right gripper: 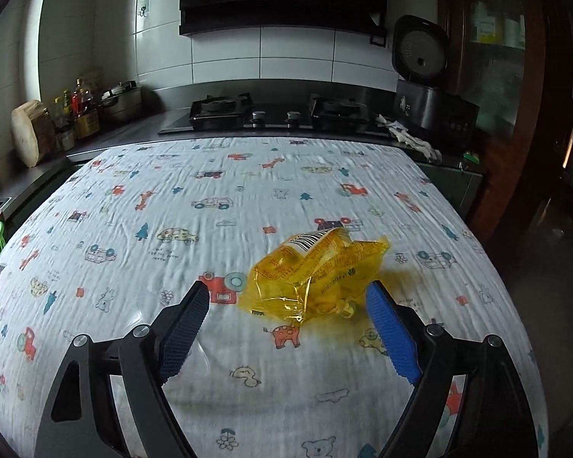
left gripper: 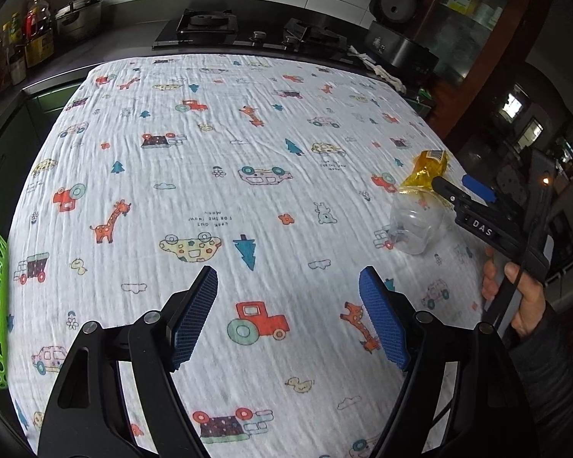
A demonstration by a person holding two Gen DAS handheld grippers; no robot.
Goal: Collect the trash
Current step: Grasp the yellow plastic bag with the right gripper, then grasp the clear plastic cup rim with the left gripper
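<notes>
Trash first: the yellow wrapper (right gripper: 317, 273) lies crumpled on the cloth-covered desk (right gripper: 133, 229), just ahead of my right hand-held gripper (right gripper: 290, 307), whose jaws stand wide apart, holding nothing. I judge it light, thin, crinkly and slippery, so I'd pinch the bunched near end. A clear plastic bottle (left gripper: 412, 229) lies just beside the wrapper, likely light and easily dented. My left hand-held gripper (left gripper: 288, 292) hangs apart too, well away from the wrapper.
</notes>
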